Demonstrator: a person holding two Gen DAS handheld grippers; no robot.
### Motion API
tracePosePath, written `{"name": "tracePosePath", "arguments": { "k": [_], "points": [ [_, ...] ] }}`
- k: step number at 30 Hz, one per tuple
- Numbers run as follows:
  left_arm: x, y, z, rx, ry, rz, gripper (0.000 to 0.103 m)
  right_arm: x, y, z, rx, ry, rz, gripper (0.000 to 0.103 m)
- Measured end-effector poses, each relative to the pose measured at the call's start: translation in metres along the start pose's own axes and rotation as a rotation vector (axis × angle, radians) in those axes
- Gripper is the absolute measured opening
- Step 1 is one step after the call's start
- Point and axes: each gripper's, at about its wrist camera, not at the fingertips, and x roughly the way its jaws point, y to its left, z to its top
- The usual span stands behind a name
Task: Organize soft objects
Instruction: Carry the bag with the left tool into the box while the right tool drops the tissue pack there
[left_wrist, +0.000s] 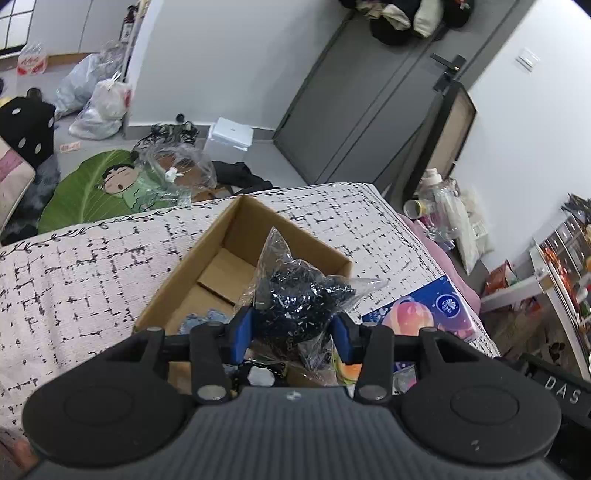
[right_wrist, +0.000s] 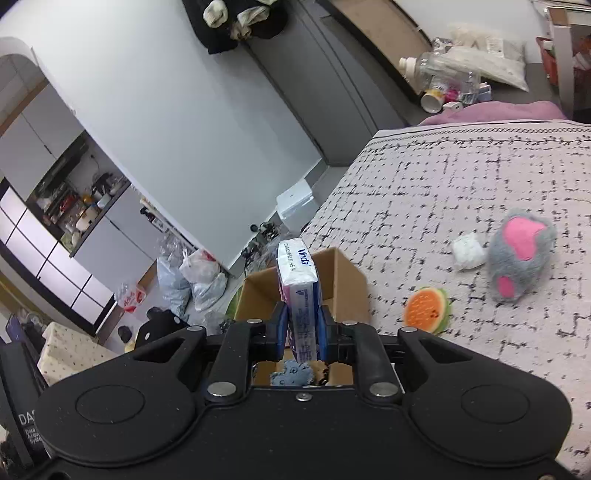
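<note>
My left gripper (left_wrist: 293, 325) is shut on a clear plastic bag of dark blue-black stuff (left_wrist: 295, 295) and holds it over the open cardboard box (left_wrist: 192, 258) on the bed. A light blue soft thing (left_wrist: 199, 319) lies in the box. My right gripper (right_wrist: 302, 325) is shut on a Vinda tissue pack (right_wrist: 297, 273), held on edge above the same box (right_wrist: 343, 273). On the bed in the right wrist view lie a melon-slice toy (right_wrist: 426, 308), a grey and pink plush (right_wrist: 519, 254) and a small white soft object (right_wrist: 468, 253).
A checked white bedcover (left_wrist: 74, 280) spans the bed. The tissue pack held by the right gripper shows at the right of the left wrist view (left_wrist: 424, 310). Plastic bags (left_wrist: 99, 99), a green leaf cushion (left_wrist: 88, 188) and a white box (left_wrist: 231, 136) lie on the floor beyond the bed.
</note>
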Motion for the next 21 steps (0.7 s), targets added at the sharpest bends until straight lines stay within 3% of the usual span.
{"name": "tracePosePath", "arguments": {
  "k": [13,21],
  "points": [
    [0.011,0.028,0.007,-0.084,0.013,0.057,0.045,0.032,0.023,-0.010,-0.019,0.050,0.016,0.017],
    [0.014,0.037,0.011,-0.136,0.023,0.095,0.063,0.042,0.025,-0.009,0.002,0.057,0.021,0.017]
  ]
}}
